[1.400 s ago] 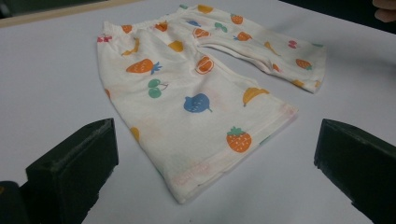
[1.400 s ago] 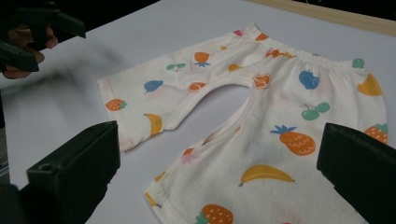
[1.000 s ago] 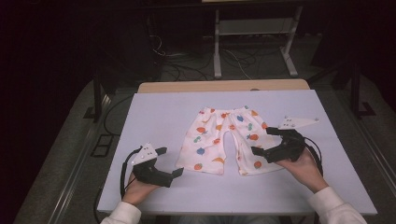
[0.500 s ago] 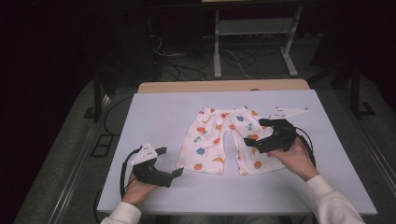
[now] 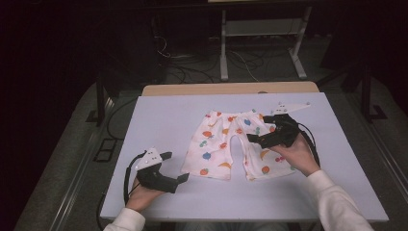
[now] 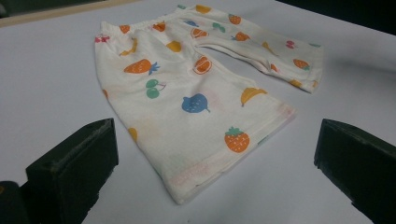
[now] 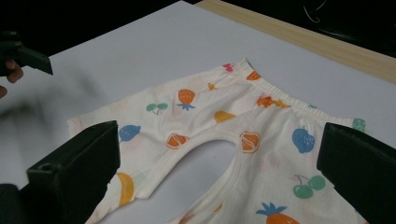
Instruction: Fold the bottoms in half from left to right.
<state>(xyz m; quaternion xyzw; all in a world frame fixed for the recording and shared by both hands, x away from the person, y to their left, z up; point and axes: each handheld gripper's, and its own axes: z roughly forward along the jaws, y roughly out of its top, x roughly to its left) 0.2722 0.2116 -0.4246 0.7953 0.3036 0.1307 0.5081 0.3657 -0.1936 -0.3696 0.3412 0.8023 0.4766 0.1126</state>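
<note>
The little fruit pants (image 5: 235, 144) lay flat in the middle of the table (image 5: 159, 120). The right gripper (image 5: 264, 134) hung over one leg, wide open, holding nothing. At the lower left, the left gripper (image 5: 174, 167) was wide open too, empty, beside the pants.

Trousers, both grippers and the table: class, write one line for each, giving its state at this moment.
Trousers: spread flat, front up, legs apart, unfolded, ungripped.
Left gripper: jaws wide open, on the table just off the nearer leg's hem, holding nothing.
Right gripper: jaws wide open, held over the other leg, holding nothing.
Table: white top, bearing the trousers.
</note>
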